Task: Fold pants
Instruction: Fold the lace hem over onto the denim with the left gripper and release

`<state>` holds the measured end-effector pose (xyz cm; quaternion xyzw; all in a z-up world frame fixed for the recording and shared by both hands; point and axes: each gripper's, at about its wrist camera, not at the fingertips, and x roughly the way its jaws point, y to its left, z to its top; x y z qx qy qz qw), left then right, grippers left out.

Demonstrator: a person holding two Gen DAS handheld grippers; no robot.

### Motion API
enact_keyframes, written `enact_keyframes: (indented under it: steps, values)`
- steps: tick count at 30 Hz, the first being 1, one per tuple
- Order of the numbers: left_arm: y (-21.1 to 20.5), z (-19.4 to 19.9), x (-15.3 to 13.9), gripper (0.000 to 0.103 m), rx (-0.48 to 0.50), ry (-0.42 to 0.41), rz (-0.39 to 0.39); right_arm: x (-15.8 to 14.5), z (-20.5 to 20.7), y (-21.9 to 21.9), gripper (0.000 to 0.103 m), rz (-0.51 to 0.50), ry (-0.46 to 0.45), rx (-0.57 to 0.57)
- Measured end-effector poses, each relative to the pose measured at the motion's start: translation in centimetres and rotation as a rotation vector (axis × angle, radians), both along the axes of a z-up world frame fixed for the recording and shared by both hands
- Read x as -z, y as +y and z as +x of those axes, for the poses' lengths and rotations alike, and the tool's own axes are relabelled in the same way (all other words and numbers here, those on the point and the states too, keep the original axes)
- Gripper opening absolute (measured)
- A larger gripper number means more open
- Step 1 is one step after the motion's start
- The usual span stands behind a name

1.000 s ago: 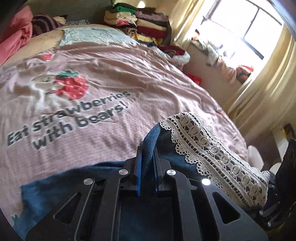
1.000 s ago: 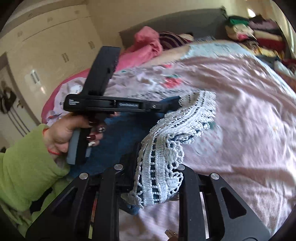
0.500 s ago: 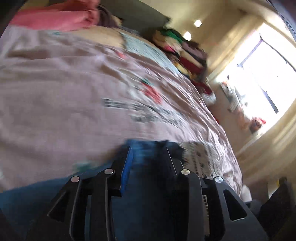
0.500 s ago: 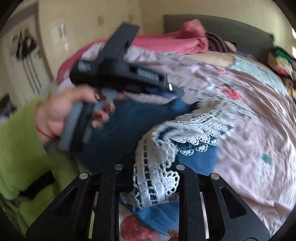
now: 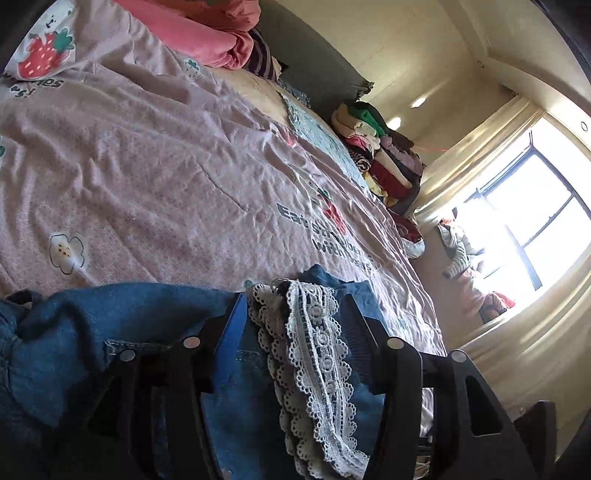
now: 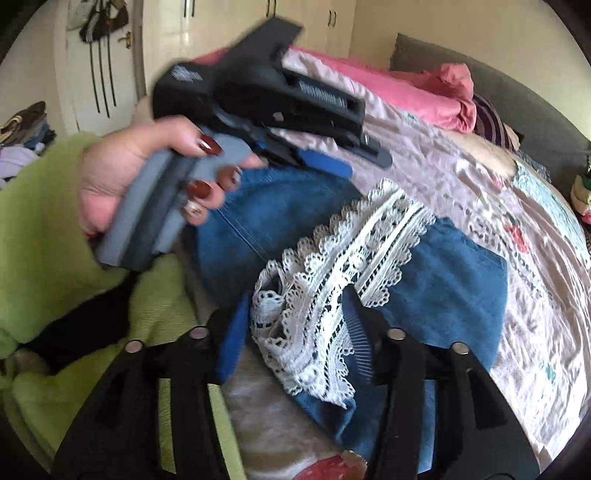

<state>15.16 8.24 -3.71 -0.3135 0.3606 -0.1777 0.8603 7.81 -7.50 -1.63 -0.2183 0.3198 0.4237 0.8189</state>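
Blue denim pants [image 5: 110, 332] with a white lace hem [image 5: 314, 350] lie bunched at the near edge of the pink bed cover [image 5: 147, 184]. My left gripper [image 5: 295, 306] is open, its fingers either side of the lace hem. In the right wrist view the pants [image 6: 443, 288] and lace [image 6: 332, 280] lie on the bed, and my right gripper [image 6: 295, 314] is open around the lace. The left gripper [image 6: 317, 155] shows there too, held by a hand above the denim, jaws apart.
Pink bedding [image 5: 192, 33] is piled at the head of the bed. A stack of folded clothes [image 5: 380, 158] stands at the far side beside a bright window [image 5: 532, 229]. Wardrobe doors [image 6: 177, 44] stand behind the person's green sleeve [image 6: 44, 221].
Both grippers have opened and let go of the pants. The left gripper swung left and tilted. The lace hem has dropped onto the denim on the bed.
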Motion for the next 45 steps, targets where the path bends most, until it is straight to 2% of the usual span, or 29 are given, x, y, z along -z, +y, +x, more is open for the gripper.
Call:
enact_keyframes:
  steps: [5, 8, 11, 13, 14, 15, 19, 21, 22, 24, 25, 27, 31, 33, 35, 45]
  values:
    - [-0.5, 0.7, 0.8, 0.062, 0.016, 0.05, 0.021, -1.4, -1.0, -3.5, 0.056, 0.057, 0.025, 0.026]
    - [-1.0, 1.5, 1.3, 0.069, 0.022, 0.091, 0.061, -0.7, -1.7, -4.6, 0.056, 0.019, 0.022, 0.028]
    - [-2.0, 2.5, 1.7, 0.069, 0.037, 0.12, 0.105, 0.3, -2.0, -4.9, 0.056, -0.012, 0.032, 0.025]
    - [-2.9, 3.1, 1.7, 0.06, 0.045, 0.131, 0.147, 1.0, -1.3, -5.0, 0.056, -0.02, 0.053, 0.047]
    - [-3.5, 3.4, 1.7, 0.028, 0.063, 0.132, 0.174, 1.2, -1.0, -5.1, 0.056, -0.021, 0.061, 0.06]
    - [-3.9, 3.7, 1.6, 0.019, 0.069, 0.127, 0.195, 1.4, -0.7, -5.2, 0.056, -0.024, 0.073, 0.078]
    - [-5.4, 4.2, -0.3, 0.018, 0.083, 0.052, 0.255, 2.3, 0.4, -5.7, 0.056, -0.034, 0.106, 0.127]
    - [-5.6, 4.4, 0.1, 0.019, 0.076, 0.056, 0.307, 2.8, 0.8, -6.1, 0.056, -0.044, 0.128, 0.153]
    - [-5.6, 4.7, 1.0, 0.02, 0.08, 0.093, 0.319, 3.1, 0.9, -6.2, 0.056, -0.046, 0.138, 0.159]
    - [-5.3, 4.7, 1.9, 0.03, 0.071, 0.126, 0.327, 3.4, 1.1, -6.4, 0.057, -0.047, 0.152, 0.167]
    - [-5.0, 4.4, 2.0, 0.031, 0.071, 0.122, 0.31, 3.5, 1.1, -6.4, 0.057, -0.046, 0.158, 0.169]
    - [-4.6, 3.9, 1.6, 0.047, 0.055, 0.115, 0.302, 3.5, 1.0, -6.5, 0.06, -0.036, 0.162, 0.166]
    - [-4.1, 1.9, -0.4, 0.062, 0.034, 0.068, 0.297, 2.5, 1.0, -7.0, 0.067, -0.009, 0.149, 0.173]
    - [-4.3, 0.7, -1.1, 0.075, 0.035, 0.062, 0.316, 1.9, 1.1, -7.4, 0.068, 0.017, 0.147, 0.181]
    - [-4.2, -0.9, -1.8, 0.079, 0.029, 0.047, 0.341, 1.4, 1.2, -7.7, 0.07, 0.035, 0.14, 0.195]
    - [-2.4, -7.2, -3.1, 0.079, -0.008, 0.053, 0.364, 0.2, 1.7, -9.5, 0.073, 0.091, 0.104, 0.265]
